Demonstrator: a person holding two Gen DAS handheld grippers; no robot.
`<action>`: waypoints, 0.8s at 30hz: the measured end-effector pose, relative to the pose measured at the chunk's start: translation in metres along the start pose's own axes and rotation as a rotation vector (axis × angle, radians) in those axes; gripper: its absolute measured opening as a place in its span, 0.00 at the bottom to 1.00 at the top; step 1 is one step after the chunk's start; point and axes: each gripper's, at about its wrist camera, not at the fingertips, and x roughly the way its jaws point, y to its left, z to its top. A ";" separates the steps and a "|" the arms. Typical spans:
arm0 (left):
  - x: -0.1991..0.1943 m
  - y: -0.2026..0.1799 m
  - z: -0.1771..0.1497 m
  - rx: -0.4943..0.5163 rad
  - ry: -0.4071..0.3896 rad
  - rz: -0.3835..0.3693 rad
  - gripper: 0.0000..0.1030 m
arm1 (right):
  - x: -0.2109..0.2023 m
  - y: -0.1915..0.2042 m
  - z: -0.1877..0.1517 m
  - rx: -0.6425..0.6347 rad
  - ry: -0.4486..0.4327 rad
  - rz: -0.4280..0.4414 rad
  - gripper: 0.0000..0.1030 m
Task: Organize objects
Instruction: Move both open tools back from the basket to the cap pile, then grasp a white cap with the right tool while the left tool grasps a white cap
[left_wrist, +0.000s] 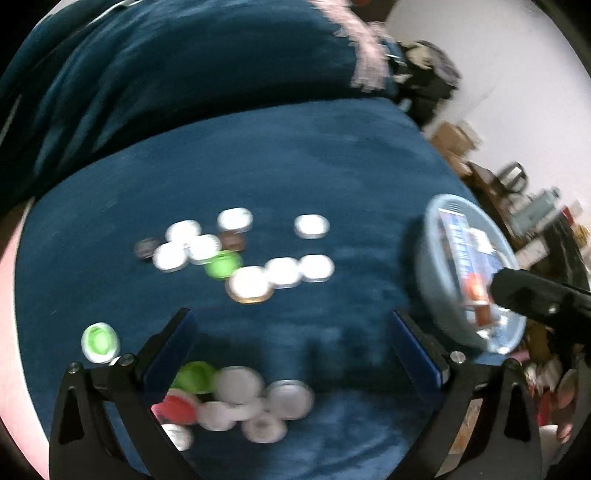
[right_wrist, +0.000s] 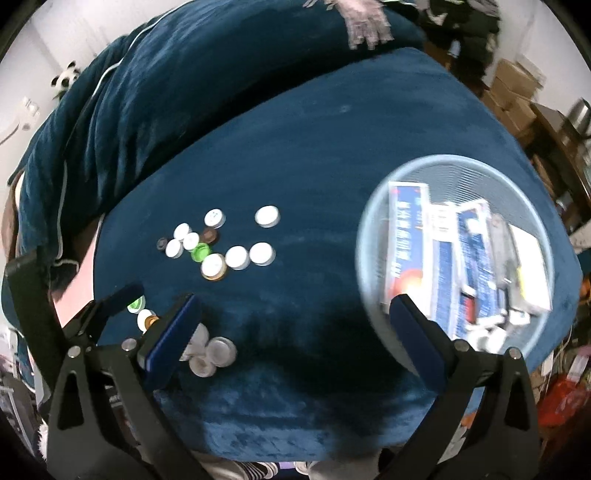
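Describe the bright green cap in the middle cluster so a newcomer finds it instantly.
Start at the blue cushion, left of the round basket. In the far cluster of bottle caps, the green cap sits centrally, touching the gold-rimmed cap. It is the only green among white and brown neighbours.

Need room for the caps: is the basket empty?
No. The basket already holds several flat boxes across most of it.
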 end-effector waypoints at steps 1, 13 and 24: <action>0.002 0.012 -0.001 -0.022 0.001 0.013 0.99 | 0.006 0.006 0.001 -0.012 0.008 0.005 1.00; 0.033 0.087 -0.004 -0.130 -0.002 0.136 0.99 | 0.125 0.041 0.012 -0.148 0.152 -0.088 0.98; 0.056 0.101 -0.007 -0.183 0.032 0.123 0.98 | 0.172 0.025 0.008 -0.191 0.168 -0.159 0.80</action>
